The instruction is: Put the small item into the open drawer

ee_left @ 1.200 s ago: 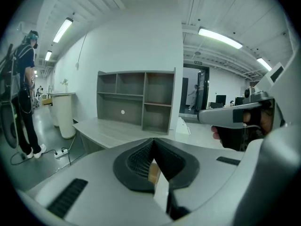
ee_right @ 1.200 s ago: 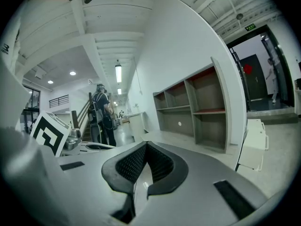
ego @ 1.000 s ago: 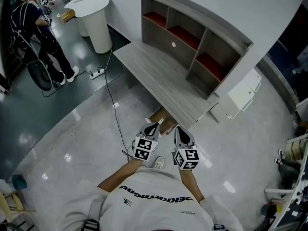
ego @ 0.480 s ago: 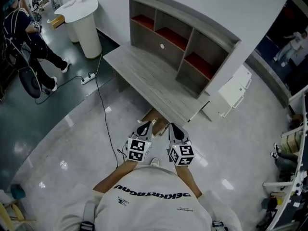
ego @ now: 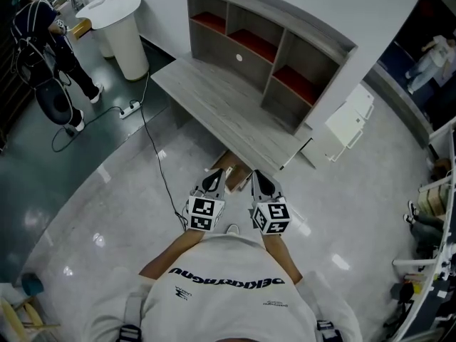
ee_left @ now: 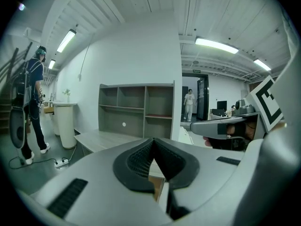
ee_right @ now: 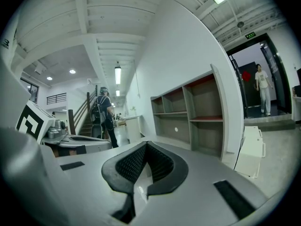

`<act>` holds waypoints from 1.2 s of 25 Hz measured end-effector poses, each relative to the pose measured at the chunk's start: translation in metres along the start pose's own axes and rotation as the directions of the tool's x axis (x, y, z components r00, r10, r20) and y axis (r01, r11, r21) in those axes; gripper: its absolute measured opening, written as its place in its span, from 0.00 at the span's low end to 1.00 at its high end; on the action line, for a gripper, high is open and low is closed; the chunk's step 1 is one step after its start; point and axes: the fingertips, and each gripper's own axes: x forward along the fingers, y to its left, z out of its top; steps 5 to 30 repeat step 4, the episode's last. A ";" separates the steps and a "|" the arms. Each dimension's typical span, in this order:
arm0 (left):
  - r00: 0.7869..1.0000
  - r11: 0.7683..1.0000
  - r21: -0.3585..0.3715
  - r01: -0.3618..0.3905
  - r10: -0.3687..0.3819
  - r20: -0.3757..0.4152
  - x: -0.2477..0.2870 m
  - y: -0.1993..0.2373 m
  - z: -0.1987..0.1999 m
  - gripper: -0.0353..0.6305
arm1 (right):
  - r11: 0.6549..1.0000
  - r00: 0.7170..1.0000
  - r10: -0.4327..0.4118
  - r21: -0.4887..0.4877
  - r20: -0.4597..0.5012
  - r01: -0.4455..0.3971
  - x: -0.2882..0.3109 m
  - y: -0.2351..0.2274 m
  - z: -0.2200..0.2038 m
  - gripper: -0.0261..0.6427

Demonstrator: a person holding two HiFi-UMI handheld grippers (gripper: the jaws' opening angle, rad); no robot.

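Observation:
I hold both grippers side by side in front of me, at the near end of a grey desk (ego: 228, 112). My left gripper (ego: 214, 179) is shut with nothing between its pads; its jaws meet at the tip in the left gripper view (ee_left: 153, 143). My right gripper (ego: 261, 181) is also shut and empty, as the right gripper view (ee_right: 146, 147) shows. Just beyond the fingertips, a brown wooden drawer (ego: 234, 167) sticks out from under the desk's end. Part of it shows through the left jaws' gap (ee_left: 157, 185). I cannot make out any small item.
A grey shelf unit with red-lined compartments (ego: 271, 48) stands on the desk. A white cabinet (ego: 349, 123) is to the right, a white pedestal (ego: 125, 27) at the far left. A person (ego: 46, 55) stands there. A black cable and power strip (ego: 130, 109) lie on the floor.
The head view has shifted a little, so the desk sits slightly differently in frame. Both grippers stay shut and close together at the desk's near end.

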 end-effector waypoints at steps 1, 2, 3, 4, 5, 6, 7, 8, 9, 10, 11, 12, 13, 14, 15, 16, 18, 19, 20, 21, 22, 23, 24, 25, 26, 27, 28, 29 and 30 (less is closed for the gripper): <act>1.000 1.000 0.000 0.000 0.000 0.001 0.000 0.000 -0.001 0.08 | 1.000 1.000 0.001 -0.001 -0.001 -0.001 0.001 0.000 -0.001 0.08; 1.000 1.000 0.000 0.000 0.000 0.001 0.000 0.000 -0.003 0.08 | 1.000 1.000 0.002 0.000 -0.003 -0.002 0.001 0.000 -0.003 0.08; 1.000 1.000 -0.001 -0.001 0.001 0.001 -0.001 -0.001 -0.006 0.08 | 1.000 1.000 0.003 0.001 -0.006 -0.003 0.000 0.000 -0.006 0.08; 1.000 1.000 -0.002 -0.002 0.002 -0.001 -0.002 -0.001 -0.008 0.08 | 1.000 1.000 0.004 0.003 -0.010 -0.004 0.000 0.001 -0.008 0.08; 1.000 1.000 -0.002 -0.002 0.002 -0.001 -0.002 -0.001 -0.008 0.08 | 1.000 1.000 0.004 0.003 -0.010 -0.004 0.000 0.001 -0.008 0.08; 1.000 1.000 -0.002 -0.002 0.002 -0.001 -0.002 -0.001 -0.008 0.08 | 1.000 1.000 0.004 0.003 -0.010 -0.004 0.000 0.001 -0.008 0.08; 1.000 1.000 -0.002 -0.002 0.002 -0.001 -0.002 -0.001 -0.008 0.08 | 1.000 1.000 0.004 0.003 -0.010 -0.004 0.000 0.001 -0.008 0.08; 1.000 1.000 -0.002 -0.002 0.002 -0.001 -0.002 -0.001 -0.008 0.08 | 1.000 1.000 0.004 0.003 -0.010 -0.004 0.000 0.001 -0.008 0.08; 1.000 1.000 -0.002 -0.002 0.002 -0.001 -0.002 -0.001 -0.008 0.08 | 1.000 1.000 0.004 0.003 -0.010 -0.004 0.000 0.001 -0.008 0.08; 1.000 1.000 -0.002 -0.002 0.002 -0.001 -0.002 -0.001 -0.008 0.08 | 1.000 1.000 0.004 0.003 -0.010 -0.004 0.000 0.001 -0.008 0.08; 1.000 1.000 -0.002 -0.002 0.002 -0.001 -0.002 -0.001 -0.008 0.08 | 1.000 1.000 0.004 0.003 -0.010 -0.004 0.000 0.001 -0.008 0.08; 1.000 1.000 -0.002 -0.002 0.002 -0.001 -0.002 -0.001 -0.008 0.08 | 1.000 1.000 0.004 0.003 -0.010 -0.004 0.000 0.001 -0.008 0.08; 1.000 1.000 -0.002 -0.002 0.002 -0.001 -0.002 -0.001 -0.008 0.08 | 1.000 1.000 0.004 0.003 -0.010 -0.004 0.000 0.001 -0.008 0.08; 1.000 1.000 -0.002 -0.002 0.002 -0.001 -0.002 -0.001 -0.008 0.08 | 1.000 1.000 0.004 0.003 -0.010 -0.004 0.000 0.001 -0.008 0.08; 1.000 1.000 -0.002 -0.002 0.002 -0.001 -0.002 -0.001 -0.008 0.08 | 1.000 1.000 0.004 0.003 -0.010 -0.004 0.000 0.001 -0.008 0.08; 1.000 1.000 -0.002 -0.002 0.002 -0.001 -0.002 -0.001 -0.008 0.08 | 1.000 1.000 0.004 0.003 -0.010 -0.004 0.000 0.001 -0.008 0.08; 1.000 1.000 -0.002 -0.002 0.002 -0.001 -0.002 -0.001 -0.008 0.08 | 1.000 1.000 0.004 0.003 -0.010 -0.004 0.000 0.001 -0.008 0.08; 1.000 1.000 -0.002 -0.002 0.002 -0.001 -0.002 -0.001 -0.008 0.08 | 1.000 1.000 0.004 0.003 -0.010 -0.004 0.000 0.001 -0.008 0.08; 1.000 1.000 -0.002 -0.002 0.002 -0.001 -0.002 -0.001 -0.008 0.08 | 1.000 1.000 0.004 0.003 -0.010 -0.004 0.000 0.001 -0.008 0.08; 1.000 1.000 -0.002 -0.002 0.002 -0.001 -0.002 -0.001 -0.008 0.08 | 1.000 1.000 0.004 0.003 -0.010 -0.004 0.000 0.001 -0.008 0.08; 1.000 1.000 -0.002 -0.002 0.002 -0.001 -0.002 -0.001 -0.008 0.08 | 1.000 1.000 0.004 0.003 -0.010 -0.004 0.000 0.001 -0.008 0.08; 1.000 1.000 -0.002 -0.002 0.002 -0.001 -0.002 -0.001 -0.008 0.08 | 1.000 1.000 0.004 0.003 -0.010 -0.004 0.000 0.001 -0.008 0.08; 1.000 1.000 -0.002 -0.002 0.002 -0.001 -0.002 -0.001 -0.008 0.08 | 1.000 1.000 0.004 0.003 -0.010 -0.004 0.000 0.001 -0.008 0.08; 1.000 1.000 -0.002 -0.002 0.002 -0.001 -0.002 -0.001 -0.008 0.08 | 1.000 1.000 0.004 0.003 -0.010 -0.004 0.000 0.001 -0.008 0.08; 1.000 1.000 -0.002 -0.002 0.002 -0.001 -0.002 -0.001 -0.008 0.08 | 1.000 1.000 0.004 0.003 -0.010 -0.004 0.000 0.001 -0.008 0.08; 1.000 1.000 -0.002 -0.002 0.002 -0.001 -0.002 -0.001 -0.008 0.08 | 1.000 1.000 0.004 0.003 -0.010 -0.004 0.000 0.001 -0.008 0.08; 1.000 1.000 -0.002 -0.002 0.002 -0.001 -0.002 -0.001 -0.008 0.08 | 1.000 1.000 0.004 0.003 -0.010 -0.004 0.000 0.001 -0.008 0.08; 1.000 1.000 -0.002 -0.002 0.002 -0.001 -0.002 -0.001 -0.008 0.08 | 1.000 1.000 0.004 0.003 -0.010 -0.004 0.000 0.001 -0.008 0.08; 1.000 1.000 -0.002 -0.002 0.002 -0.001 -0.002 -0.001 -0.008 0.08 | 1.000 1.000 0.004 0.003 -0.010 -0.004 0.000 0.001 -0.008 0.08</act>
